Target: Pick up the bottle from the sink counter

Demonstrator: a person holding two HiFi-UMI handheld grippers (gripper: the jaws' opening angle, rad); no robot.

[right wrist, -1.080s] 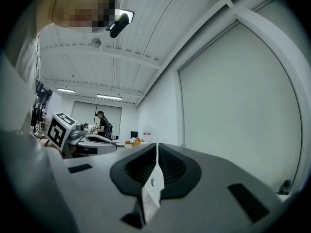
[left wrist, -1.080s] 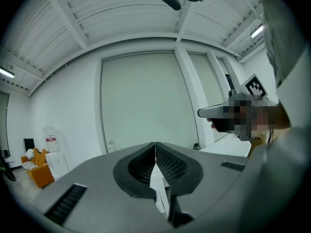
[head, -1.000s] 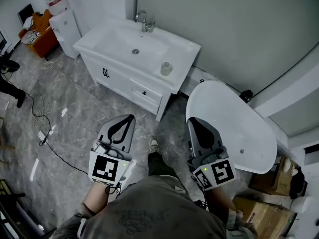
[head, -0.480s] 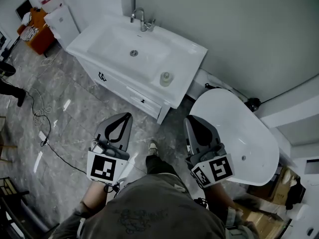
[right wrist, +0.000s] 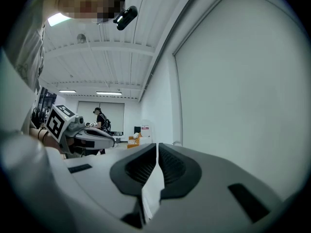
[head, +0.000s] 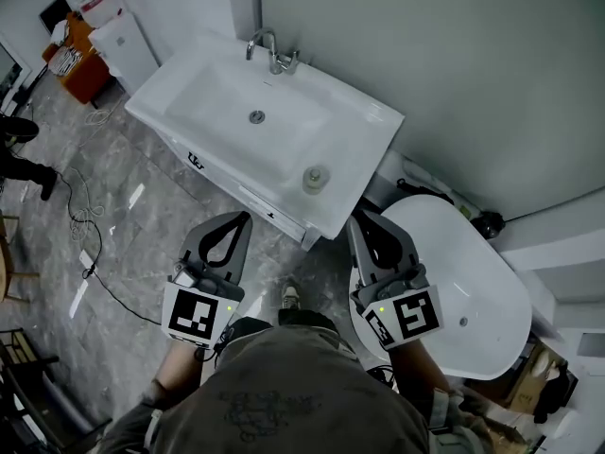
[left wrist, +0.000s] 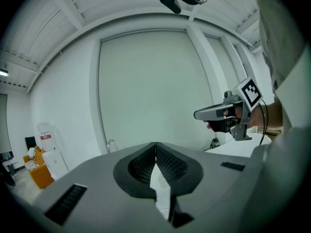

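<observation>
I see the bottle (head: 315, 179) standing upright on the white tabletop (head: 371, 126), to the right of the sink basin (head: 248, 112) and close to the front edge; the tap (head: 272, 53) sits at the back by the wall. My left gripper (head: 238, 220) hangs over the grey floor (head: 142, 225) in front of the cabinet (head: 203, 164), its jaws pressed together with nothing between them; my right gripper (head: 362, 220) points toward the tabletop's near right corner, just beside the white bathtub (head: 473, 282), its jaws likewise together and empty. Both grippers are short of the bottle and touch nothing; the bottle lies ahead, between the two.
</observation>
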